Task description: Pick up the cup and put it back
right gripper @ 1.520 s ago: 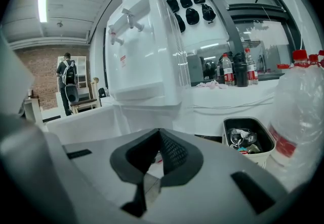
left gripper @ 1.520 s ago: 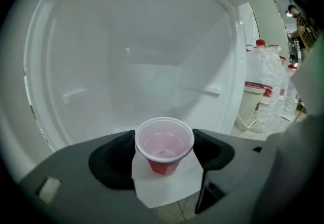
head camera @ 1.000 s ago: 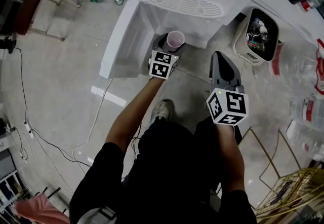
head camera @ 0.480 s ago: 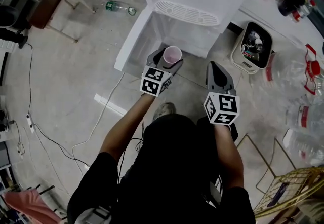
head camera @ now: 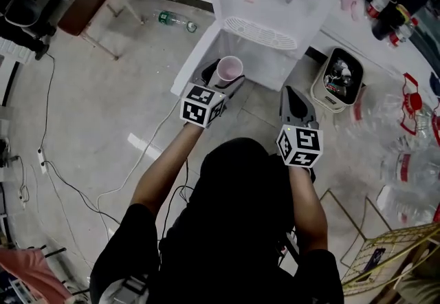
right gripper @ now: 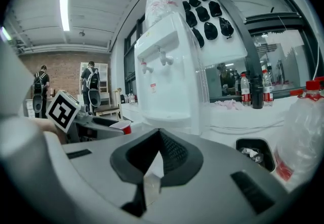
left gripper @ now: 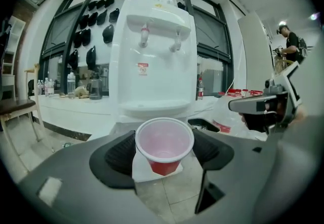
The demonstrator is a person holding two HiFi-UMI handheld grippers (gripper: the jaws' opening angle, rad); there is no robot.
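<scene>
A red plastic cup [head camera: 228, 69] with a pale inside stands upright between the jaws of my left gripper [head camera: 221, 76], which is shut on it. In the left gripper view the cup [left gripper: 164, 144] is empty and sits level, in front of the white water dispenser [left gripper: 154, 50]. The dispenser's drip tray [head camera: 262, 32] lies just beyond the cup in the head view. My right gripper [head camera: 294, 99] is held to the right of the cup, jaws shut with nothing between them [right gripper: 152, 164]. From the right gripper view the cup's rim [right gripper: 120, 126] shows at the left.
A bin [head camera: 337, 78] with rubbish stands right of the dispenser. Large water bottles [head camera: 405, 117] crowd the far right. A green bottle [head camera: 173, 19] lies on the floor at the left, near a wooden chair [head camera: 86, 7]. Cables [head camera: 62, 172] run across the floor.
The head view has tilted up, so the dispenser's taps show now. Both grippers stay in front of the dispenser, the left one still holding the cup, a little further left in the frame.
</scene>
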